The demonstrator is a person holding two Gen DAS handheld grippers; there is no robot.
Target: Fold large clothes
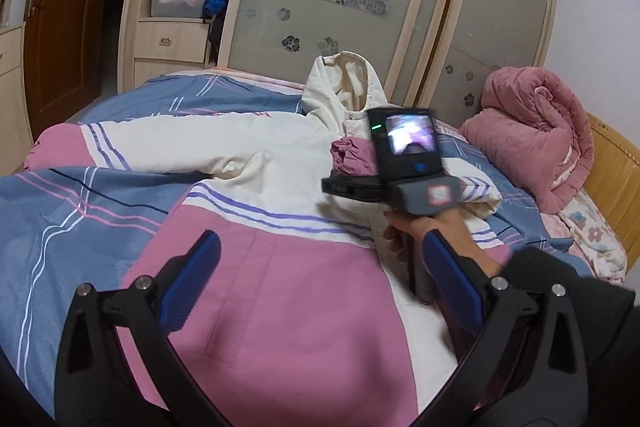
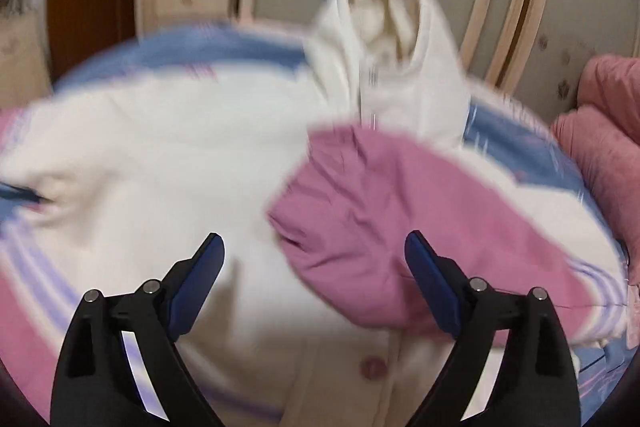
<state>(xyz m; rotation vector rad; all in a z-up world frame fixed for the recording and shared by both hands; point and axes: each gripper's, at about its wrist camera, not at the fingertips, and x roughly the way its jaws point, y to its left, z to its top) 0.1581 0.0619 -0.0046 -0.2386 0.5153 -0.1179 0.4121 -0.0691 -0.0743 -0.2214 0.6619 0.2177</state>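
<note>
A white-and-pink jacket (image 1: 256,211) lay spread on the bed (image 1: 52,227), its hood (image 1: 344,83) toward the wardrobe (image 1: 360,7). The left gripper (image 1: 320,267) hovered over the jacket's pink hem, fingers (image 1: 192,279) wide and holding nothing. The right gripper (image 2: 314,267), also wide and empty, hung above the jacket's chest, beside the pink sleeve (image 2: 380,211) folded across it.

The right wrist view was motion-blurred; the jacket (image 2: 160,155) lost detail, its hem cut off below.
</note>
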